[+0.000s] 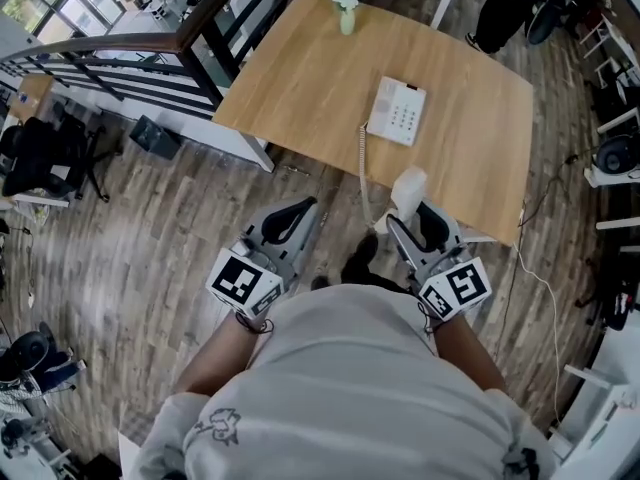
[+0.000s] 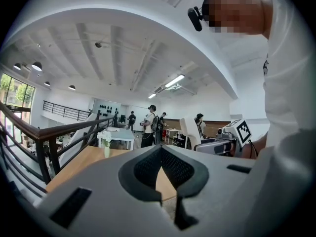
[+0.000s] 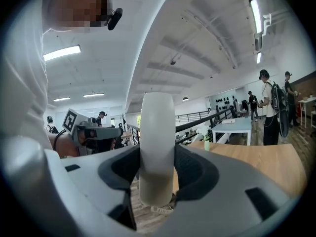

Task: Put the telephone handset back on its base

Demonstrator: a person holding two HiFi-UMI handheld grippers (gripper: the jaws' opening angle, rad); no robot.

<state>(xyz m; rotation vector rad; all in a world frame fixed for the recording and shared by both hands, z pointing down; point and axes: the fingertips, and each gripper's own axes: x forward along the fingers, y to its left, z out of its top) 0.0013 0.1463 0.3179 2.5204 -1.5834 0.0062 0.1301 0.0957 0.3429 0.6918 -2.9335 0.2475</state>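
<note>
The white telephone base (image 1: 396,111) lies on the wooden table (image 1: 300,78), right of its middle. From the base a coiled cord (image 1: 362,168) runs down over the table's near edge. My right gripper (image 1: 410,216) hovers just off that edge, shut on the white handset (image 1: 408,188), which stands upright between the jaws. In the right gripper view the handset (image 3: 157,132) fills the gap of the right gripper (image 3: 157,164), with the cord's end below it. My left gripper (image 1: 298,216) hangs beside it over the floor, shut and empty; in its own view the left gripper (image 2: 160,151) has its tips meeting.
A small vase of white flowers (image 1: 345,8) stands at the table's far edge. A dark railing (image 1: 150,58) runs along the left. A black chair (image 1: 50,158) sits far left. Several people stand in the background (image 2: 150,125).
</note>
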